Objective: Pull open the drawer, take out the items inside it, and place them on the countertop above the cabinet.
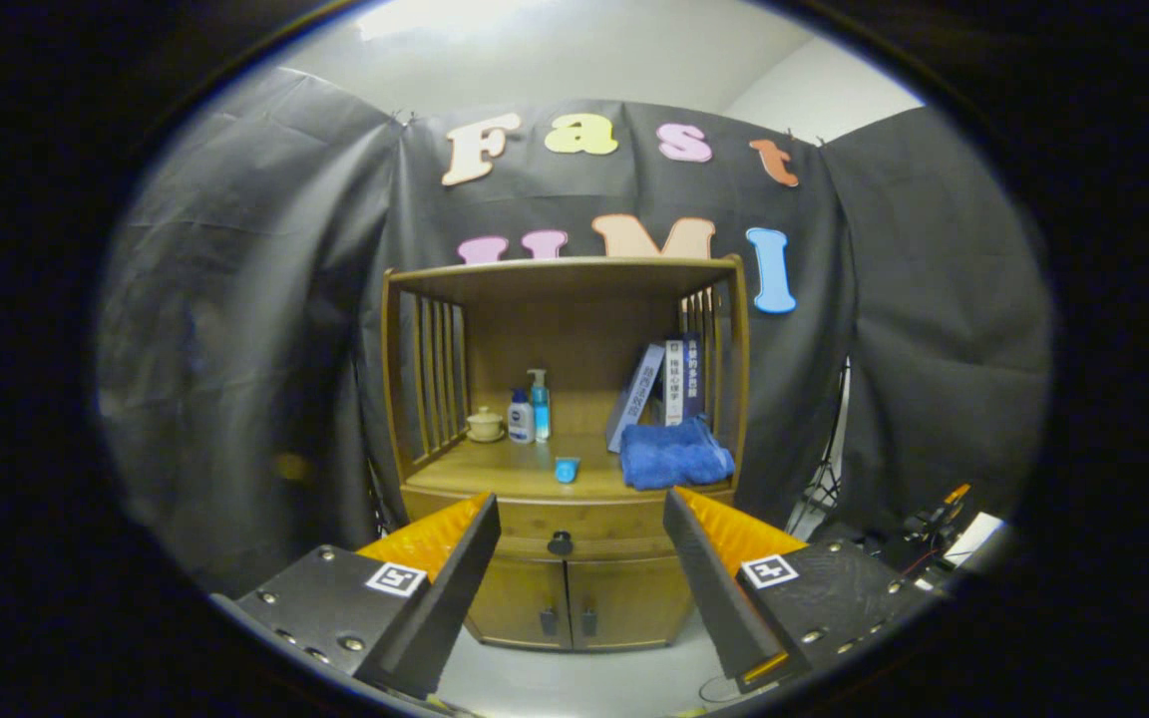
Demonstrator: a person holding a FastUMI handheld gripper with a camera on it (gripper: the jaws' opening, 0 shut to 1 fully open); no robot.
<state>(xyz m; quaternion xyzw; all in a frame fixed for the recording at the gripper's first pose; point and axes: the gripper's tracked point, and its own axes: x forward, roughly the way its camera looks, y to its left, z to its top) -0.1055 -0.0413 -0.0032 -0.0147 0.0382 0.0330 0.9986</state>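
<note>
A wooden cabinet [574, 588] stands some way beyond my fingers, against the black cloth wall. Its drawer [535, 521] looks shut, with a dark round knob [560, 543] seen between my fingertips. The countertop [505, 471] above the drawer carries a small blue cup [567, 469] near its front edge and a folded blue towel [674, 454] to the right. My gripper [581, 519] is open, fingers wide apart, with nothing between them. The drawer's inside is hidden.
At the back of the countertop stand a small tan lidded bowl [484, 424], a white bottle [521, 417] and a blue pump bottle [540, 404]; books [669, 384] lean at the right. Two lower doors [574, 603] with dark handles sit under the drawer. Cables and gear [934, 534] lie on the floor at the right.
</note>
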